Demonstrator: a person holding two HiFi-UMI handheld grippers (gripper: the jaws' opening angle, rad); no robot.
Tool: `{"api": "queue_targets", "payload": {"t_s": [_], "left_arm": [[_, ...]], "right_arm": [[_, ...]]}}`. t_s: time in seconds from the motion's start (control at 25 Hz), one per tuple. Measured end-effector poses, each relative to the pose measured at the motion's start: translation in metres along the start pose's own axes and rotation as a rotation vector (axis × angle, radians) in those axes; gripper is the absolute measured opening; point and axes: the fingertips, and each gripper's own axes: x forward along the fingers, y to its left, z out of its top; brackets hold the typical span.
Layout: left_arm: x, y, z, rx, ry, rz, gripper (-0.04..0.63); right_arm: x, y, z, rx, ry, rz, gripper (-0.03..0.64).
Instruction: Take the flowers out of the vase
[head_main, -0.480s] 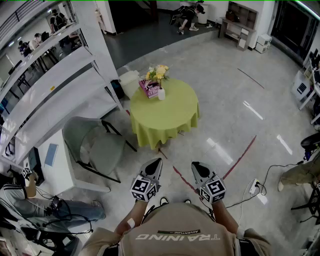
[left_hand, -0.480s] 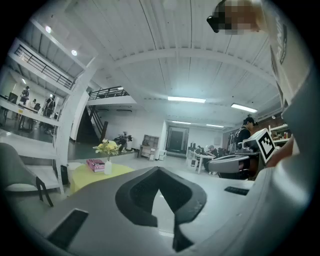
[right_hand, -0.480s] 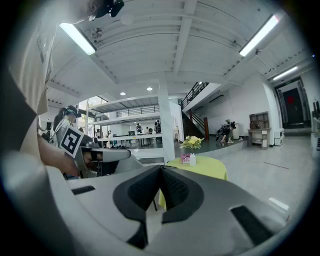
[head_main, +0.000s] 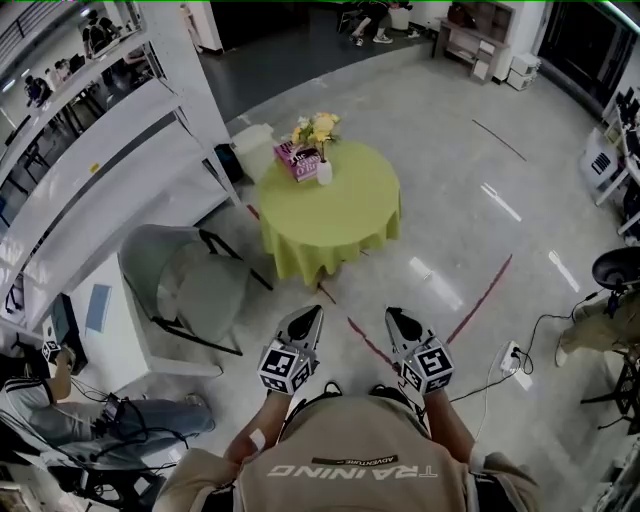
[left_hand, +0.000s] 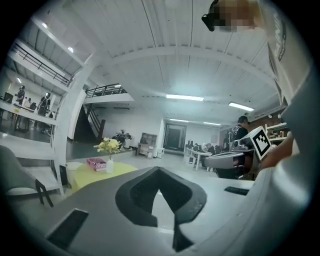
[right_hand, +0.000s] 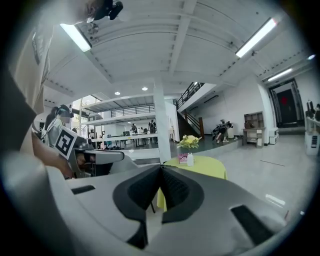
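Broadly, little change is recorded against the head view of a moment earlier. The round table (head_main: 330, 225) with its green cloth is seen slightly higher in the frame. The crouching person (head_main: 370, 20) at the upper edge is now largely cut off. Both grippers are found in much the same place at the lower centre of the frame, side by side and well apart from the table.

The left gripper (head_main: 311, 317) is noted with its 2 jaws brought together at the tips, and nothing is held between them. The right gripper (head_main: 396, 319) is likewise closed tip to tip, with nothing gripped. Both are pointed toward the table.

1 container is identified: a small white vase (head_main: 324, 172), standing upright on the far part of the table, toward the upper centre of the frame. A bunch of yellow flowers (head_main: 316, 129) is seen standing in it, none yet taken out. A pink book (head_main: 296, 160) is laid just beside the vase, to its left in the frame. A grey chair (head_main: 185, 280) is placed to the left of the table. In both gripper views the vase and flowers are seen small, far beyond the closed jaws.
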Motion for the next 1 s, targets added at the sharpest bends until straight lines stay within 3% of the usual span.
{"api": "queue_targets", "payload": {"t_s": [0.44,0.72,1.0], "left_arm": [[0.012,0.044,-0.030,-0.067,0.040,-0.006,0.002],[0.071,0.067,-0.016,-0.048,0.044,0.002,0.002],[0.159,0.089,0.025,-0.008,0.038,0.053,0.002]], "right_arm": [[0.032,-0.024,-0.015,0.040,0.059,-0.068,0.003],[0.083,-0.069,-0.015,0.064,0.062,-0.029,0.003],[0.143,-0.148,0.020,0.047,0.013,0.051,0.003]]}}
